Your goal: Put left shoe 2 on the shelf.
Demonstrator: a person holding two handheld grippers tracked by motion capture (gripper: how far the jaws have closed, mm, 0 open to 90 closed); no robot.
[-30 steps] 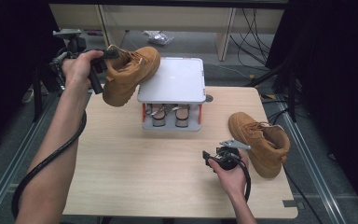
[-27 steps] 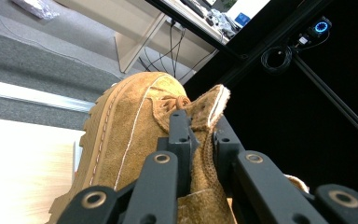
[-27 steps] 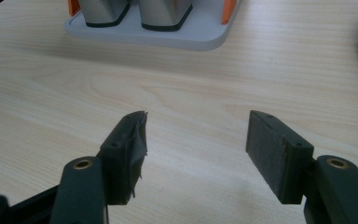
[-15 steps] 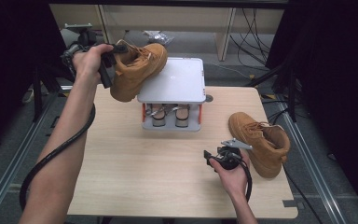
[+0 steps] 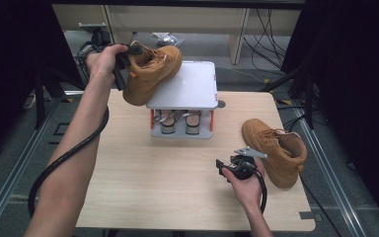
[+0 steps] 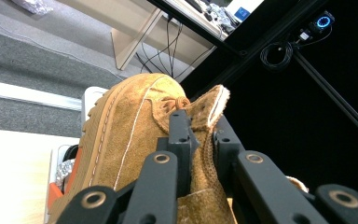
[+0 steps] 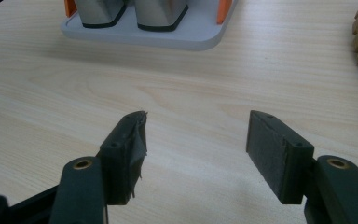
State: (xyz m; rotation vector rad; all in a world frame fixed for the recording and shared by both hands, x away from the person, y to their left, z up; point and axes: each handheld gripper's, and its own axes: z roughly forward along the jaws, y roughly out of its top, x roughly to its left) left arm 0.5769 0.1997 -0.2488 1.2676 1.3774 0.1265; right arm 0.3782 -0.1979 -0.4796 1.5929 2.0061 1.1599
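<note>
Dim workshop with dark frames and cables; pale wooden surface (image 5: 143, 187) in the middle. Toward its far edge, a grey two-tier rack (image 5: 182, 98), flat white top, shiny footwear on the lower shelf. Held aloft at the rack's upper left corner, toe over the top plate: a tan suede boot (image 5: 150, 74), clenched at its collar by the left tongs (image 6: 198, 140), jaws pinching the padded rim. Right of the rack, resting on the surface: a second tan boot (image 5: 276, 150). Just beside that boot, nearer the person: right tongs (image 7: 196, 144), released, jaws spread with nothing between.
</note>
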